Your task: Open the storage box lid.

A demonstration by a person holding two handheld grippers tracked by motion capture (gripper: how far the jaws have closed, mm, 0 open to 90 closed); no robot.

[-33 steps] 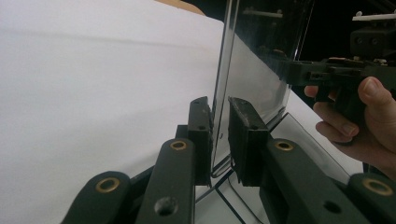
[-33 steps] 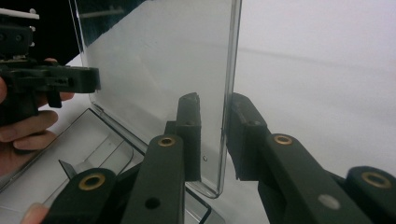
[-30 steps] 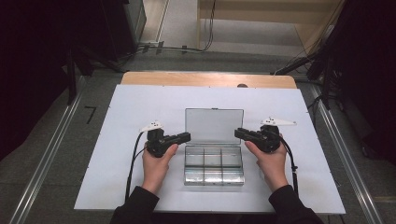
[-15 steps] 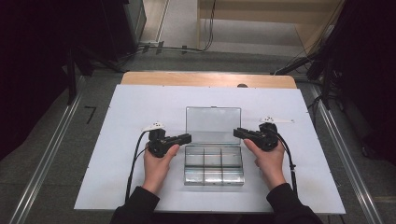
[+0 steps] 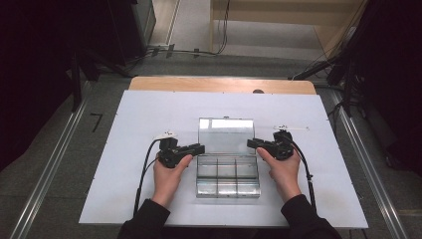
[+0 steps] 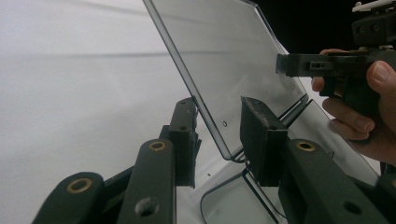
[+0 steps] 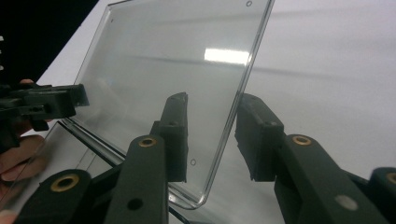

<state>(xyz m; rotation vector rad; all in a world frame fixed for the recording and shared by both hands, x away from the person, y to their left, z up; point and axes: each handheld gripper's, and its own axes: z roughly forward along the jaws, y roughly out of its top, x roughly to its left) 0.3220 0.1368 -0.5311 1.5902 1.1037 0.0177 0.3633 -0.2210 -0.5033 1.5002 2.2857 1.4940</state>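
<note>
While both tools (image 5: 200, 148) (image 5: 251, 143) gape | clear glossy lid (image 5: 226, 131) stands between jaws

Lid (image 6: 233, 60) top cut off; compartments' (image 5: 228, 173) contents too small to tell.

A white board (image 5: 149, 124) is laid over a wooden table (image 5: 219, 84), grey floor (image 5: 59, 149) with metal rails (image 5: 45, 184) is seen at either side, and black cables (image 5: 199, 51) are trailed beyond the far edge.
</note>
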